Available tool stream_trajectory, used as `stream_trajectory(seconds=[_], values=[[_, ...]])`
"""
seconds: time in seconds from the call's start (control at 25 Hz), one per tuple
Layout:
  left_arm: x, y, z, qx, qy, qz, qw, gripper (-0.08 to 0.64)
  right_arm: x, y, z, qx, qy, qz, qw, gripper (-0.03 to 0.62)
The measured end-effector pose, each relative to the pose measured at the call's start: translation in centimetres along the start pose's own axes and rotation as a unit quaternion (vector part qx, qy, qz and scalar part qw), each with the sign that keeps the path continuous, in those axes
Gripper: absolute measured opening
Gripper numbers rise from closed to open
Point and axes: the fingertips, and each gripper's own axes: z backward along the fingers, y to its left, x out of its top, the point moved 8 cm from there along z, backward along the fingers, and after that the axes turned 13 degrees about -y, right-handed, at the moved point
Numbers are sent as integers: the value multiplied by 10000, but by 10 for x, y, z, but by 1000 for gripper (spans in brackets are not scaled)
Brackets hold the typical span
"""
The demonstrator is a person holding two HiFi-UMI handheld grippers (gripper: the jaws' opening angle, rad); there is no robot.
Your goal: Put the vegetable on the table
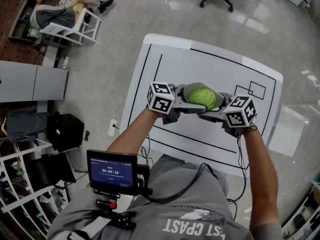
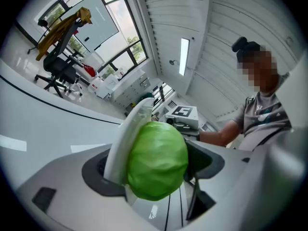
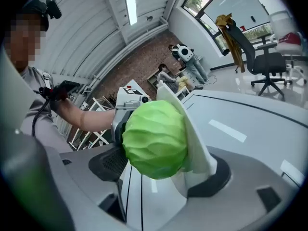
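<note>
Placing step, it seems: left gripper [image 1: 184, 100] at nine o'clock and right gripper [image 1: 219, 108] at three both clasp the round green cabbage [image 1: 202, 98] above the white lined table [image 1: 175, 66]; next, lower gently and release.

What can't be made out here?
Gap between cabbage and table: head view, the cabbage covers it.
Second jaw of the left hand-held gripper: left gripper view, behind the cabbage.
Second jaw of the right hand-held gripper: right gripper view, same.
Table's near edge: head view, partly under the person.
</note>
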Motion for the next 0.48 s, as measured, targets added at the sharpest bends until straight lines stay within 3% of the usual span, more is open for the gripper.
stream_trajectory(seconds=[0.48], values=[[-40, 30, 8, 227, 333, -28, 9992, 373, -40, -29, -22, -17, 604, -130, 9981, 353]])
